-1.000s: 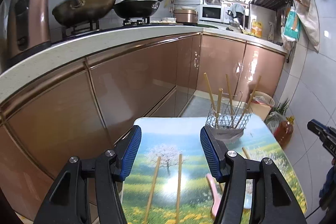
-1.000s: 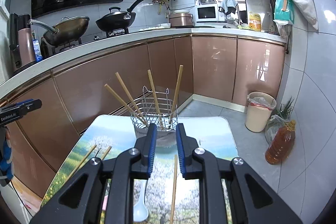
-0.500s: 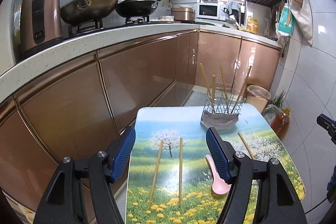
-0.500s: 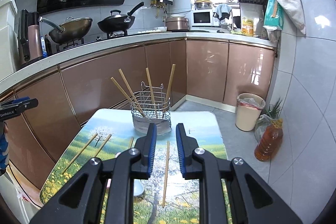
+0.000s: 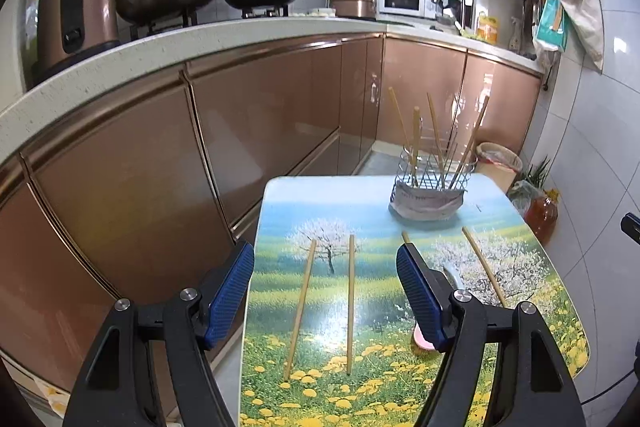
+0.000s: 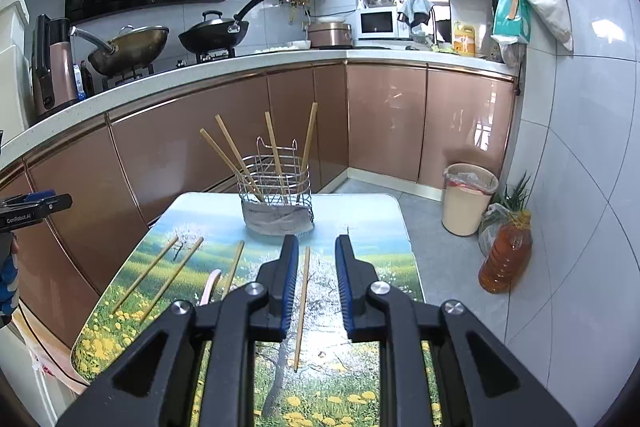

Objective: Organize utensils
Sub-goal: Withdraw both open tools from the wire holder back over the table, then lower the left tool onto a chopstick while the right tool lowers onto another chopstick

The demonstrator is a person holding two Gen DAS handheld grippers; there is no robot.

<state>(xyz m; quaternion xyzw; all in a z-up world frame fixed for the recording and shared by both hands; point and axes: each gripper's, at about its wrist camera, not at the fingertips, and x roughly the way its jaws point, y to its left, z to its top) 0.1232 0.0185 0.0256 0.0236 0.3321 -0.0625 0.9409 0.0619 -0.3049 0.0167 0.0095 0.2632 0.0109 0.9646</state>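
A wire utensil basket (image 5: 434, 183) (image 6: 276, 187) holding several wooden chopsticks stands at the far end of a small table with a meadow print (image 5: 360, 347) (image 6: 360, 223). Loose chopsticks lie on the table: two side by side (image 5: 350, 303) (image 6: 160, 277), one to the right (image 5: 482, 265) and one partly hidden. A pink spoon (image 5: 420, 339) (image 6: 210, 285) lies partly behind my fingers. My left gripper (image 5: 326, 301) is wide open and empty above the two chopsticks. My right gripper (image 6: 316, 285) is slightly open, empty, with one chopstick (image 6: 302, 305) lying below its gap.
Brown cabinets (image 5: 160, 163) under a white counter run along the left and back. A bin (image 6: 468, 197), a bag and an oil bottle (image 6: 506, 253) stand on the floor to the right of the table. Woks sit on the stove (image 6: 172, 43).
Both grippers have drawn back and up from the basket, so more of the table shows. The right jaws have opened a little. The utensils have not moved.
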